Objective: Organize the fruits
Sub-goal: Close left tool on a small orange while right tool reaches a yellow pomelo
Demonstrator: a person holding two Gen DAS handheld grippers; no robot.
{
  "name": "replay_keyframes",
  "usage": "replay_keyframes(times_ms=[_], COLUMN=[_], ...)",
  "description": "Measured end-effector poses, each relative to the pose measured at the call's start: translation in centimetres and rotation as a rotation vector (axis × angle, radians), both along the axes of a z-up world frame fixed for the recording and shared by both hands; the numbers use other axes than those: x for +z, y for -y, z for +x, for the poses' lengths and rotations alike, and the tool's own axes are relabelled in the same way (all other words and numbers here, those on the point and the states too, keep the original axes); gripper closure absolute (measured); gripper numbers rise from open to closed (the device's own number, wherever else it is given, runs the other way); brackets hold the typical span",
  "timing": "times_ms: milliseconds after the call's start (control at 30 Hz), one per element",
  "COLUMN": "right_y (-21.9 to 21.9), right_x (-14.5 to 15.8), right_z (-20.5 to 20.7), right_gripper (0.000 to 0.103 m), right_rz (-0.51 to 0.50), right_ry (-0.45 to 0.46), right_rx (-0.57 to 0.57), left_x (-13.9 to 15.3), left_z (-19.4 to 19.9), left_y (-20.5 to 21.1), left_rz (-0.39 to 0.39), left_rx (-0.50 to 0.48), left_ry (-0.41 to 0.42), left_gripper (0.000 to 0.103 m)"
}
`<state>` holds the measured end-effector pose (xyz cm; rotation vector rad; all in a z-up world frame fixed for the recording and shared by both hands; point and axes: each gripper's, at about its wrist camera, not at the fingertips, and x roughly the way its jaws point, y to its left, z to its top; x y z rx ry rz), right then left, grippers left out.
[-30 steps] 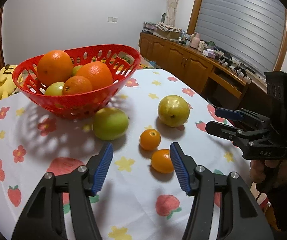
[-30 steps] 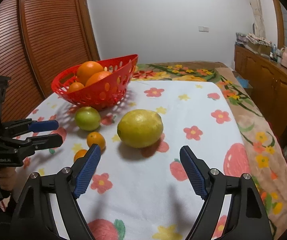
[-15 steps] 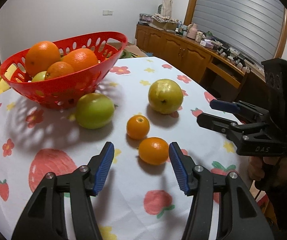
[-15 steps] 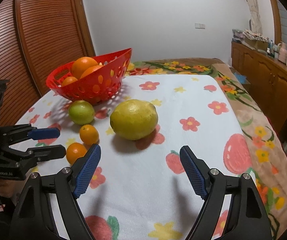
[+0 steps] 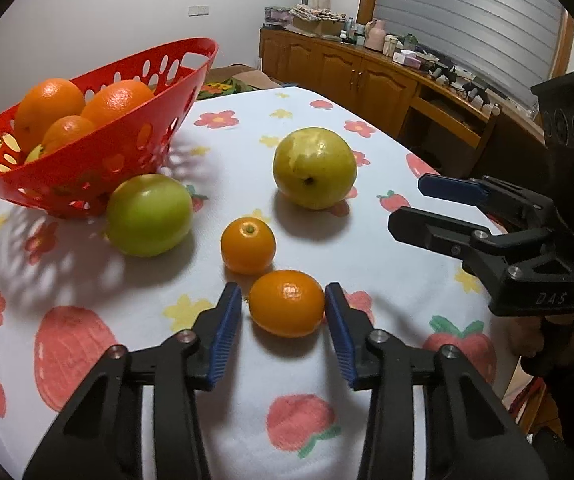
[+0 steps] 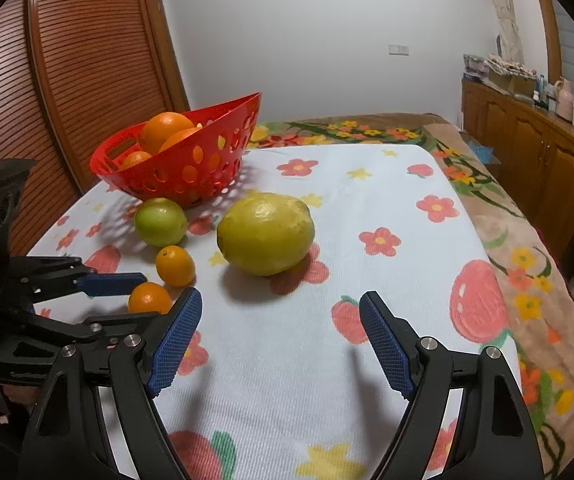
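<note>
A red basket [image 5: 99, 160] holds several oranges at the table's back left; it also shows in the right wrist view [image 6: 191, 168]. On the floral cloth lie a green fruit [image 5: 149, 214], a large yellow-green fruit [image 5: 314, 167], a small orange [image 5: 248, 245] and a nearer small orange [image 5: 286, 303]. My left gripper [image 5: 283, 312] is open with its blue pads on either side of the nearer orange, close but apart from it. My right gripper [image 6: 279, 332] is open and empty, short of the yellow-green fruit [image 6: 266, 233].
The right gripper [image 5: 467, 208] shows at the right in the left wrist view. A wooden sideboard [image 5: 367, 76] with clutter runs along the far wall. A slatted wooden door [image 6: 67, 80] stands behind the basket. A floral blanket [image 6: 507, 220] hangs beyond the table's right edge.
My left gripper has moved forward and lower, so the nearer small orange now sits between its pads, and its jaws have narrowed. My right gripper has drifted slightly and stays open.
</note>
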<state>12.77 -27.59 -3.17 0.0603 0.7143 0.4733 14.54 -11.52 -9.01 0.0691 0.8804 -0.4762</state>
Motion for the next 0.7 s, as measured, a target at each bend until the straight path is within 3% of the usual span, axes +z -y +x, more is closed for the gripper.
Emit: replay_keyframes(times_ms=[367,700], right_y=[-0.9,-2.1], right_x=[0.4,1.7], right_z=[0.3,3.8], right_gripper=[0.020,0.019], right_rz=[-0.040,-0.049], right_ry=[0.007,0.010], right_rx=[0.008,0.019], left_x=[1.2,2.3], left_z=[-1.1,-1.3], left_y=[-2.5,-5.5], left_rz=[-0.052,-0.070], left_rx=[0.039,0.105], left_ry=[0.046,0.091], left_gripper=[0.065,0.065])
